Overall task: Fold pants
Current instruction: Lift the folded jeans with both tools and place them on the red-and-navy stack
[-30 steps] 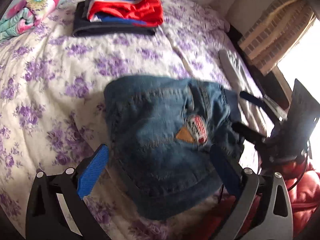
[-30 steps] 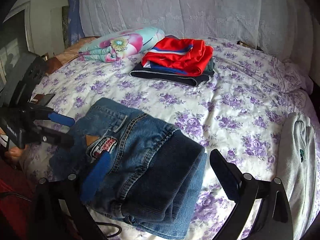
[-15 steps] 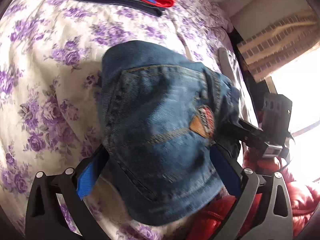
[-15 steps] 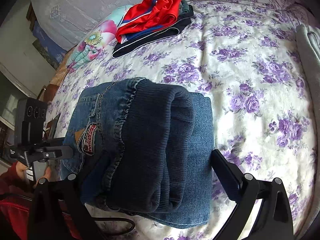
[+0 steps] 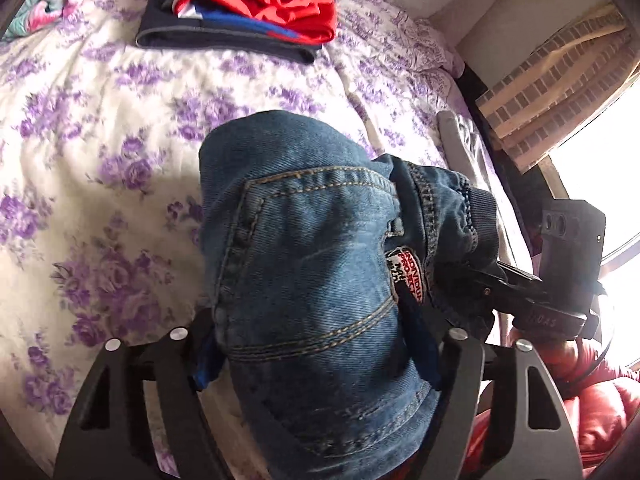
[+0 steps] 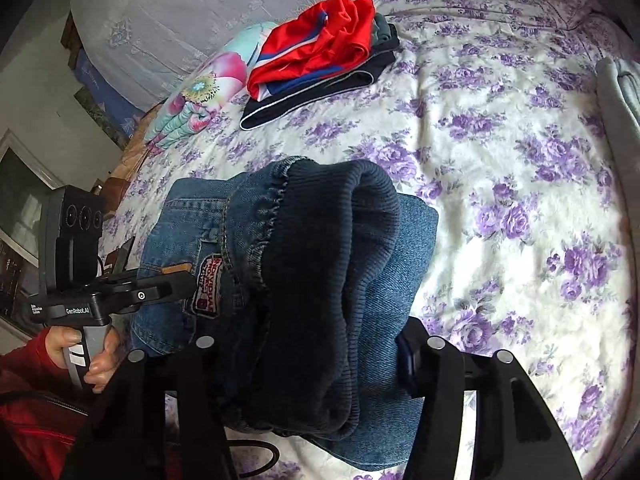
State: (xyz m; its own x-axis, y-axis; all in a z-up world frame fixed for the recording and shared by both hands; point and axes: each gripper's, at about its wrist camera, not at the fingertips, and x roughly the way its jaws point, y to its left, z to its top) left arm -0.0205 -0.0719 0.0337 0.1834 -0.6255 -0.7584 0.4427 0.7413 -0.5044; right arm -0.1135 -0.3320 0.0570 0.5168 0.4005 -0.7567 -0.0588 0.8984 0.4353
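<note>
A folded bundle of blue jeans [image 5: 304,240] with a red-and-white patch lies near the edge of the flowered bedspread [image 5: 100,120]. My left gripper [image 5: 312,344] straddles the pocket end, its jaws closing, and the blue pads [image 5: 204,364] press into the denim on both sides. The right wrist view shows the jeans [image 6: 412,232] end-on, with the dark ribbed waistband on top. My right gripper [image 6: 308,348] is closing on that end, and its right pad [image 6: 404,356] touches the cloth. Its left finger is hidden behind the denim. Each gripper also shows in the other's view.
A folded stack with a red garment [image 5: 256,4] on top lies at the far side of the bed, beside a flowered pillow [image 6: 200,96]. A grey garment [image 6: 616,92] lies along the right edge. A hand [image 6: 96,356] in a red sleeve holds the left gripper's handle.
Both grippers have slid forward over the jeans and their jaws have narrowed from wide open onto the bundle. The right view has rolled and tipped lower.
</note>
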